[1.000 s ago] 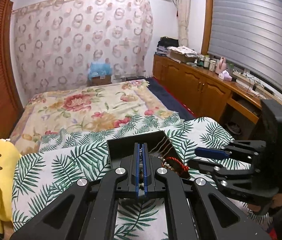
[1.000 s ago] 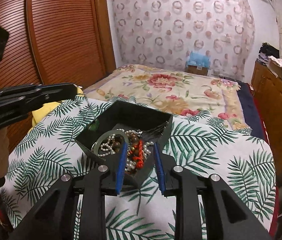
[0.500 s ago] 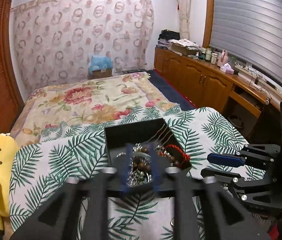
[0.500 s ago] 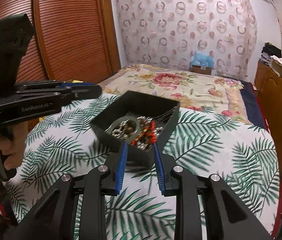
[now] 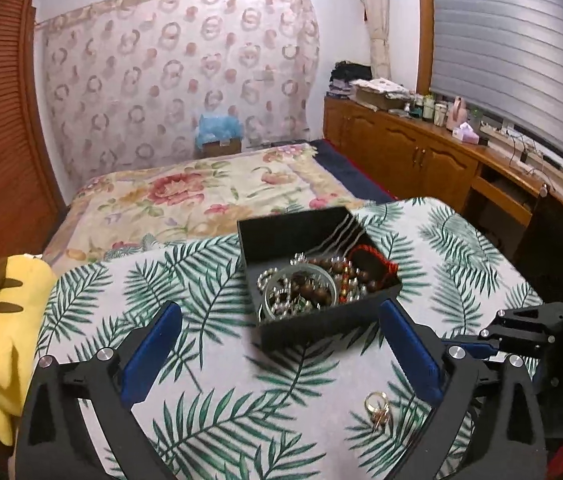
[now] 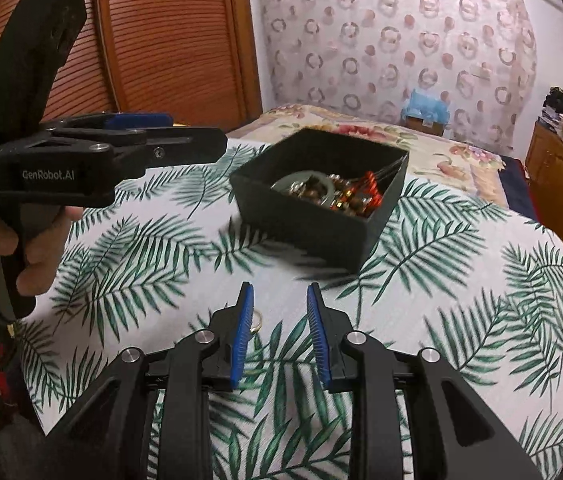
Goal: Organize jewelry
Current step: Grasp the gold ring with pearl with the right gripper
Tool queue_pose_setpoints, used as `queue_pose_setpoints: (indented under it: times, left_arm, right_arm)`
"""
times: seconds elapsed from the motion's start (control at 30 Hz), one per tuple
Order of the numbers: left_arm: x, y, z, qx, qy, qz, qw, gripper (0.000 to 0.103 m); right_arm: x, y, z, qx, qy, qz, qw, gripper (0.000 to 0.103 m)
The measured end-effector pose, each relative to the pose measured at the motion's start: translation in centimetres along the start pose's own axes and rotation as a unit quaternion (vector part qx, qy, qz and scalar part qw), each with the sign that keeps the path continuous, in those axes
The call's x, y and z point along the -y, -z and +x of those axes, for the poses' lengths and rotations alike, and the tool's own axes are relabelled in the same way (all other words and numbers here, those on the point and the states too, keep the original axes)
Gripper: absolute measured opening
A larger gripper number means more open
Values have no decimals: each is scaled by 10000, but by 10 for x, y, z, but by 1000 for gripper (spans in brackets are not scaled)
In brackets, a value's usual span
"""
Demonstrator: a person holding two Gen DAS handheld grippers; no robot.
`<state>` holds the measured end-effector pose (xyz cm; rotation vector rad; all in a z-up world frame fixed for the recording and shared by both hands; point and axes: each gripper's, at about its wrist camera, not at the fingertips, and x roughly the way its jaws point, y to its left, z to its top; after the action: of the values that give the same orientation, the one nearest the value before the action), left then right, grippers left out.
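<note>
A black open box [image 5: 323, 326] full of bead bracelets, pearls and a pale green bangle [image 5: 301, 290] sits on the palm-leaf cloth; it also shows in the right wrist view [image 6: 305, 228]. A gold ring [image 5: 377, 408] lies on the cloth in front of the box, near the right gripper's left finger in the right wrist view [image 6: 257, 322]. My left gripper [image 5: 277, 316] is wide open and empty, pulled back from the box. My right gripper [image 6: 279, 294] is open and empty, low over the cloth short of the box.
The leaf-print cloth [image 5: 209, 380] covers a raised surface at the foot of a floral bed [image 5: 185, 196]. A yellow plush toy [image 5: 5, 312] lies at the left edge. Wooden cabinets [image 5: 409, 164] run along the right wall, a slatted wardrobe [image 6: 169, 40] along the left.
My left gripper opened wide from shut and drew back from the box. My right gripper also pulled back, so the box is farther off and the gold ring has come into view.
</note>
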<state>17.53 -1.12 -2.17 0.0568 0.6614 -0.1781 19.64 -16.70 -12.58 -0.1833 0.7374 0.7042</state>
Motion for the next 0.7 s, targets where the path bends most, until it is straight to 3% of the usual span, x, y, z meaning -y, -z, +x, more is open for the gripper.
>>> queue_pose_setpoints:
  times: [0.27,0.7]
  left_arm:
    - [-6,28,-5,-157,3,-89,9998,95]
    - [-23,78,-10,-646,-19,66,9979,95]
  right_arm:
    - [-7,9,14,-242,-37,-100,9997,35]
    - [-15,-5,41,-561,-225,-102,9981,35]
